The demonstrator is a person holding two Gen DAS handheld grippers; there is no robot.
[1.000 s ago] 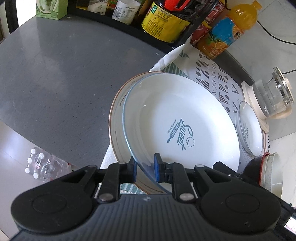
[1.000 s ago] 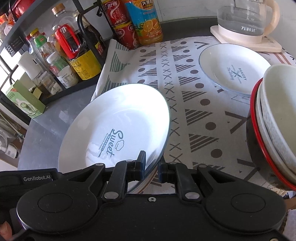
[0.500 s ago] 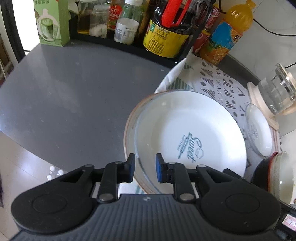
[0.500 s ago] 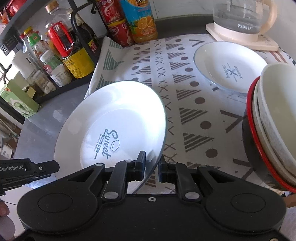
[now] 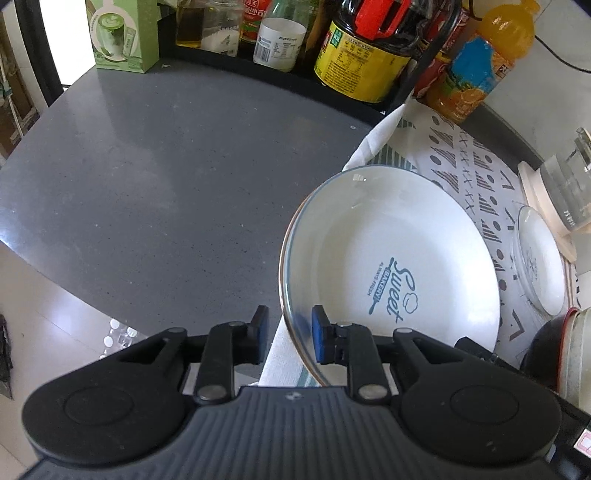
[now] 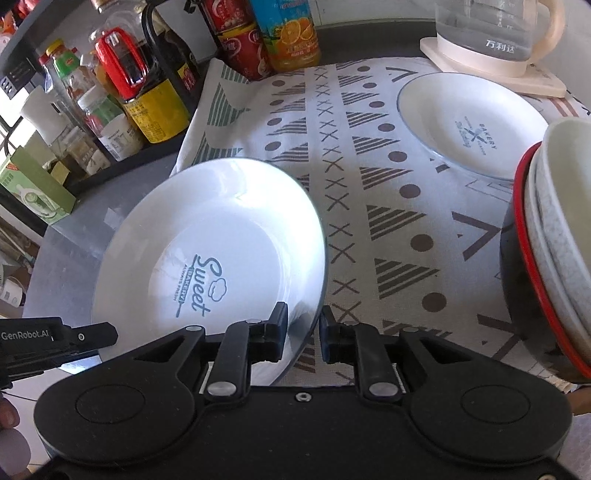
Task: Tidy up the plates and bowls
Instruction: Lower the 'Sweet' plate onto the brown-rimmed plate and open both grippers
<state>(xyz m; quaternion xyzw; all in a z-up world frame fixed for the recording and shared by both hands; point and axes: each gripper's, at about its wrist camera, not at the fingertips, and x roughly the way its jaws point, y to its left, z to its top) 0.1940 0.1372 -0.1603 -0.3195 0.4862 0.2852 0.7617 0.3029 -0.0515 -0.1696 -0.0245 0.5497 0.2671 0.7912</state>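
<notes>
Grey stone desk [image 5: 155, 177], patterned cloth [image 6: 369, 177]: white round "Sweet" ceramic plate [image 6: 221, 254] rests lower left. Left claw [image 5: 286, 334] slack astride its rim; right claw [image 6: 303, 332] opening. Withdrawing carelessly could drag it.

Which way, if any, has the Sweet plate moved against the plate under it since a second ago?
Yes. In the left wrist view the Sweet plate has shifted left and settled onto the brown-rimmed plate beneath, whose rim now barely shows.

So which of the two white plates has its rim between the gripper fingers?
The larger "Sweet" plate, nearest both cameras. The smaller "Bakery" plate lies apart on the patterned cloth, by the kettle.
</notes>
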